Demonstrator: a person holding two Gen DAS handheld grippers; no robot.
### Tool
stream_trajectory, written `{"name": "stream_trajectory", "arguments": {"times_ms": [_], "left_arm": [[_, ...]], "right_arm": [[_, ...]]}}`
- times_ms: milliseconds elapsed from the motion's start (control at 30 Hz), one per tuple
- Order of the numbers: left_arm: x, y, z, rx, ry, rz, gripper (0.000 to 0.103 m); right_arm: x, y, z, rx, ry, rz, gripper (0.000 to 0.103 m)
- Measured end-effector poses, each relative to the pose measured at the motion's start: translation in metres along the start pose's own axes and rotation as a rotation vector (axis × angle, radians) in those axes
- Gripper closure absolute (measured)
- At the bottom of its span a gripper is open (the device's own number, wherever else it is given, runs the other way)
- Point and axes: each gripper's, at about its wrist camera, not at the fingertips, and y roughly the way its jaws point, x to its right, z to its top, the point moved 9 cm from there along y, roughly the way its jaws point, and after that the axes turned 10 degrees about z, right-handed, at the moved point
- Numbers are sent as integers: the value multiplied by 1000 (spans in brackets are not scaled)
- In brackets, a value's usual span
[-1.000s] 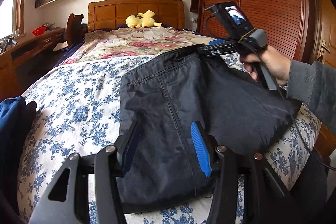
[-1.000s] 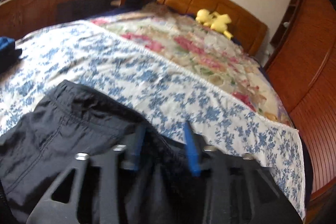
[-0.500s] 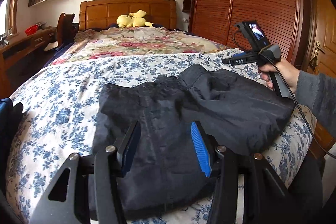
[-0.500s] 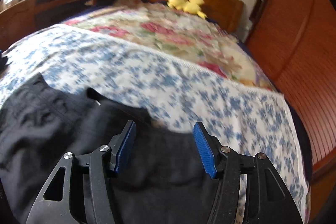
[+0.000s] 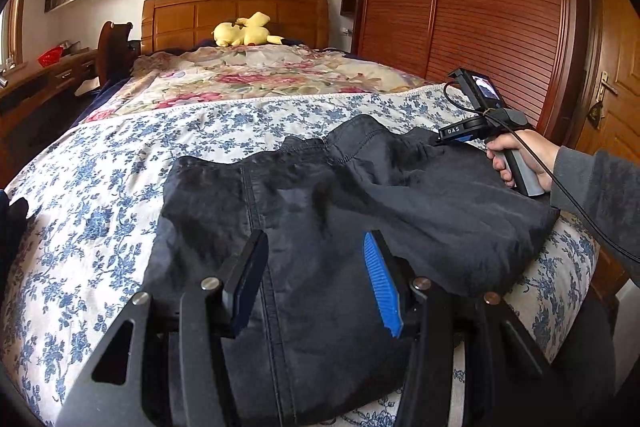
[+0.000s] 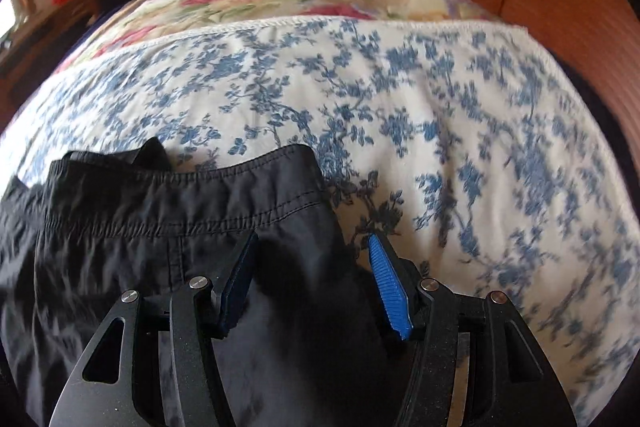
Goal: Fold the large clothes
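Dropped from its lifted position a second ago, the right gripper [image 5: 436, 143] now sits low at the far right corner of the dark trousers [image 5: 320, 219], and the cloth it had raised lies spread on the bed [image 5: 100, 187].

Nearest, the left gripper [image 5: 316, 283] hovers over the near part of the trousers, its fingers [image 5: 380, 283] apart with a long seam running between them; whether the pads touch the cloth I cannot tell, but nothing is pinched.

In the right wrist view, the right gripper [image 6: 312, 283] also has its fingers [image 6: 388, 287] apart, and the right edge of the trousers [image 6: 180, 227] passes between them unclamped. The gathered waistband lies just beyond the fingertips, running left to right, its right corner ahead and slightly left of centre.

So the trousers lie across the near end of the bed, waistband on the far side, with the seam running near to far through the left gripper. The right hand [image 5: 516, 159] is nearer to the waistband corner; the left is nearer to the near hem. In my judgement, the next fold depends on that split: the far edge belongs to the right, the near edge to the left.

Farther off, a floral quilt [image 5: 256, 75] covers the bed and a yellow plush toy [image 5: 244, 31] rests by the headboard.
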Motion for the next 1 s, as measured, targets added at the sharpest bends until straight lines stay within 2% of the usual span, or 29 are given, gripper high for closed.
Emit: {"name": "stream_trajectory", "arguments": {"times_ms": [133, 167, 200, 233, 267, 300, 367, 433, 467, 500, 533, 600, 633, 667, 700, 733, 800, 900, 967, 1000], "left_arm": [[4, 1, 0, -3, 8, -4, 54], [4, 1, 0, -3, 9, -4, 54], [4, 2, 1, -4, 10, -4, 54], [5, 2, 1, -4, 10, -4, 54], [5, 2, 0, -5, 10, -4, 54], [5, 2, 0, -6, 10, -5, 54], [5, 3, -1, -11, 6, -9, 54], [5, 2, -1, -13, 0, -14, 54], [5, 2, -1, -13, -1, -14, 54], [5, 2, -1, -12, 0, -13, 54], [5, 2, 0, -11, 2, -11, 54], [5, 1, 0, -10, 4, -9, 54], [5, 1, 0, -9, 4, -8, 54], [5, 1, 0, -9, 4, -7, 54], [4, 1, 1, -9, 5, -5, 54], [4, 0, 0, -9, 6, -4, 54], [3, 0, 0, -9, 6, -2, 54], [3, -3, 1, -2, 2, -6, 54], [4, -5, 1, 2, 2, -8, 54], [5, -6, 1, 2, 3, -8, 54]], "right_arm": [[-2, 8, -3, -22, 2, 7, 45], [-3, 8, -3, -23, 3, 15, 52], [-5, 9, -3, -22, -1, 31, 66], [-9, 9, -2, -21, -12, 54, 74], [-14, 7, -1, -16, -33, 58, 87], [-19, 3, 2, -1, -62, 53, 93], [-26, -13, 11, 70, -99, 45, 95], [-26, -37, 24, 175, -61, 63, 96], [-25, -48, 29, 219, -50, 54, 97], [-20, -59, 36, 259, -51, 7, 97], [-15, -62, 38, 263, -38, -20, 97], [-4, -57, 37, 217, 11, -51, 96], [-1, -52, 35, 187, 16, -71, 96], [-1, -50, 33, 172, 8, -82, 90], [-2, -49, 31, 162, 2, -85, 80], [0, -49, 29, 153, -3, -95, 74], [0, -54, 24, 145, -36, -118, 52], [-6, -70, 6, 159, -94, -127, 42], [-10, -79, -12, 153, -132, -131, 41], [-15, -84, -24, 138, -152, -105, 41]]}}
